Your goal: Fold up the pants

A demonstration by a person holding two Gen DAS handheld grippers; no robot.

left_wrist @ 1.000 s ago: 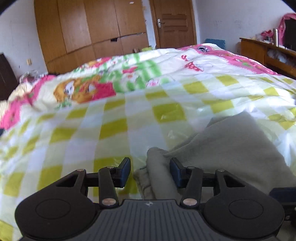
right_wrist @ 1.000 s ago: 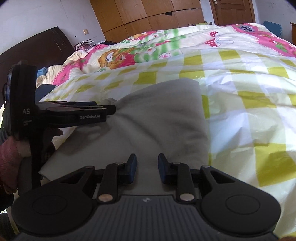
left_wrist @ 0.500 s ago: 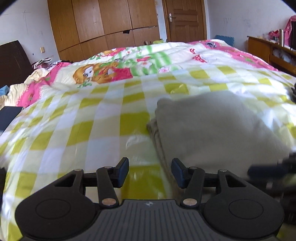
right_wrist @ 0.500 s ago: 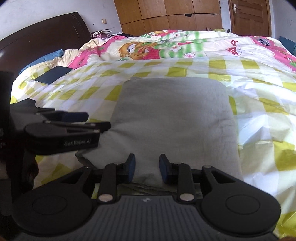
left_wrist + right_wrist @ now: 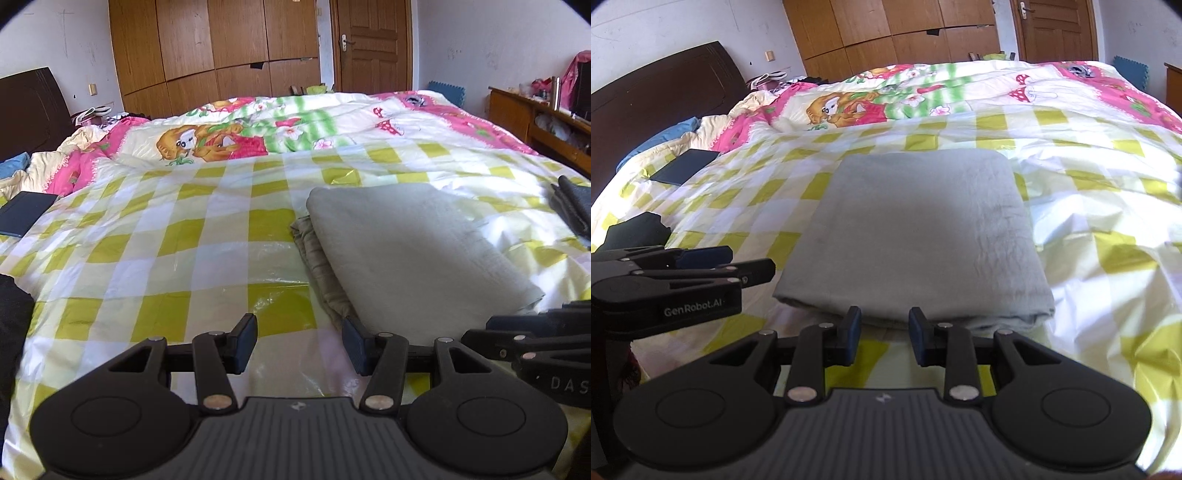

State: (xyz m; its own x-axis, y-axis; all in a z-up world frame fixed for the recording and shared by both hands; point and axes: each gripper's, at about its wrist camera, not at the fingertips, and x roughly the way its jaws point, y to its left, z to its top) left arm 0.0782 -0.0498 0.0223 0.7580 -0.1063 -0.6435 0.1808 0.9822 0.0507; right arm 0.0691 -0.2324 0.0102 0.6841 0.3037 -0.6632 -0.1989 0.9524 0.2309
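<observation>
The grey pants (image 5: 919, 236) lie folded into a flat rectangle on the yellow-checked bed cover (image 5: 1108, 206). In the left wrist view the pants (image 5: 413, 251) lie ahead and to the right, with layered edges on their left side. My left gripper (image 5: 299, 341) is open and empty, above the cover just left of the pants' near corner. My right gripper (image 5: 883, 330) is open and empty, just short of the pants' near edge. The left gripper also shows in the right wrist view (image 5: 713, 264), at the left of the pants.
A dark flat case (image 5: 685, 166) lies on the cover at the far left. Dark clothing (image 5: 635, 232) lies at the left edge and a dark folded cloth (image 5: 572, 206) at the right. A wooden wardrobe (image 5: 221, 51), a door and a side cabinet (image 5: 535, 118) stand beyond the bed.
Both grippers have drawn back from the pants. The left gripper, which had a fold of the pants between its open fingers, is clear of them. The pants lie flat and folded.
</observation>
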